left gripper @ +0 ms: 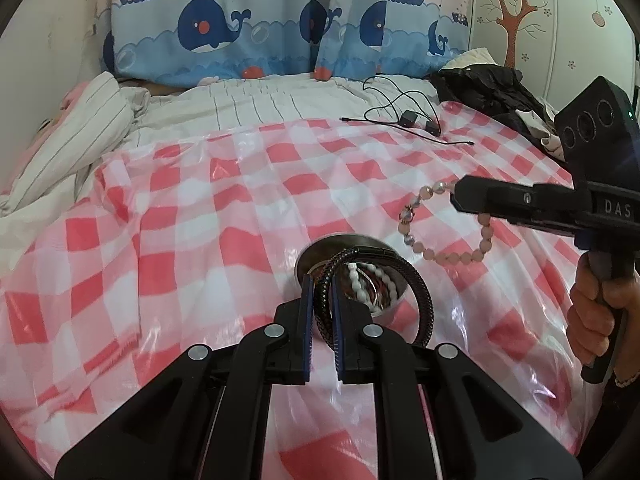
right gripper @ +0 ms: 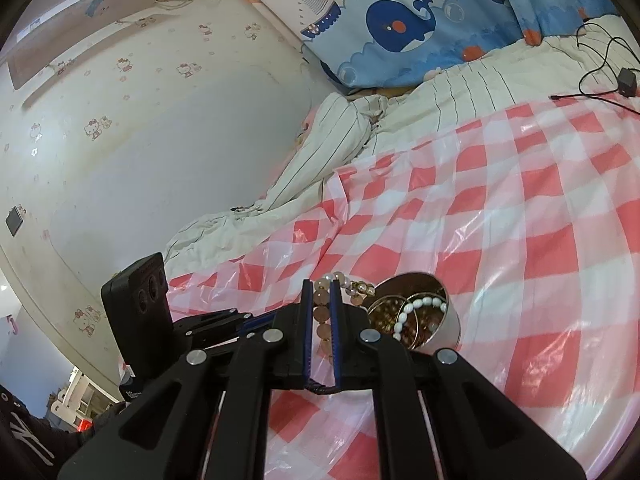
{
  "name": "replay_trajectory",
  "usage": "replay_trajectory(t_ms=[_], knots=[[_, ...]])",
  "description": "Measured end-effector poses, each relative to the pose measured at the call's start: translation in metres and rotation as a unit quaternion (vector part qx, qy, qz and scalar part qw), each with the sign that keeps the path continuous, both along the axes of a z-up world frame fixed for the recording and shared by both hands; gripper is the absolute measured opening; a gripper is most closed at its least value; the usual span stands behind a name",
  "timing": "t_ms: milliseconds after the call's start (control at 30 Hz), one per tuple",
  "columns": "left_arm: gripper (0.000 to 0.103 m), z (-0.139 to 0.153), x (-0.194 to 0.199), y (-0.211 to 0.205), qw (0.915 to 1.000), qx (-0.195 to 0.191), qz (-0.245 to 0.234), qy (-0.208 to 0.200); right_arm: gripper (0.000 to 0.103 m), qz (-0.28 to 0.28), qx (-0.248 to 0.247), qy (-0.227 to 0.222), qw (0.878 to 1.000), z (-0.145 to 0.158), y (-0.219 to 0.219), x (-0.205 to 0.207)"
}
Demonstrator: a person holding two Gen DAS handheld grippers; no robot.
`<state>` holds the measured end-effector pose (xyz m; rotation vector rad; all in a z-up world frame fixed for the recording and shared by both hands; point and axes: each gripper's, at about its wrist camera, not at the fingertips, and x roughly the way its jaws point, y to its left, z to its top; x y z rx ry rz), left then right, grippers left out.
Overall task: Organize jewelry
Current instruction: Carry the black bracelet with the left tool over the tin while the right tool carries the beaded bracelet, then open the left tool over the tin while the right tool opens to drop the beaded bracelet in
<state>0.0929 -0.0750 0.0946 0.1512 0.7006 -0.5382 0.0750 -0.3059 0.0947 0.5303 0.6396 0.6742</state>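
My left gripper (left gripper: 321, 284) is shut on a dark braided leather bracelet (left gripper: 424, 300), which loops up and to the right over a round metal tin (left gripper: 316, 258). The tin (right gripper: 448, 328) sits on the checked cover and holds a white bead bracelet (right gripper: 416, 308) and gold-coloured pieces. My right gripper (right gripper: 321, 292) is shut on a pink bead bracelet (right gripper: 320, 312). In the left wrist view that pink bead bracelet (left gripper: 440, 254) hangs as a loop from the right gripper (left gripper: 456, 196), above and right of the tin. A hand (left gripper: 592, 312) grips the right tool's handle.
A red-and-white checked plastic cover (left gripper: 200, 216) lies over the bed. Behind it are a striped quilt (left gripper: 80, 132), whale-print pillows (left gripper: 212, 32), black chargers with cables (left gripper: 412, 120) and dark clothing (left gripper: 488, 92). A papered wall (right gripper: 140, 140) rises to the left of the bed.
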Motion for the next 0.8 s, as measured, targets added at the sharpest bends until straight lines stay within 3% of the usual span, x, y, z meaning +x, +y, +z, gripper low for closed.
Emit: replay_trajectory(t_ms=[633, 767, 800], knots=[[0.008, -0.017, 0.041, -0.024, 0.9997, -0.004, -0.008, 0.022, 0.009, 0.006, -0.004, 0.008, 1.000, -0.005, 0.002, 0.021], [0.008, -0.026, 0.050, -0.030, 0.9996, -0.001, -0.008, 0.027, 0.009, 0.019, 0.022, 0.014, 0.999, -0.008, 0.006, 0.032], [0.009, -0.028, 0.053, -0.030, 0.9996, 0.002, -0.004, 0.027, 0.009, 0.013, 0.005, 0.023, 1.000, -0.010, 0.009, 0.036]])
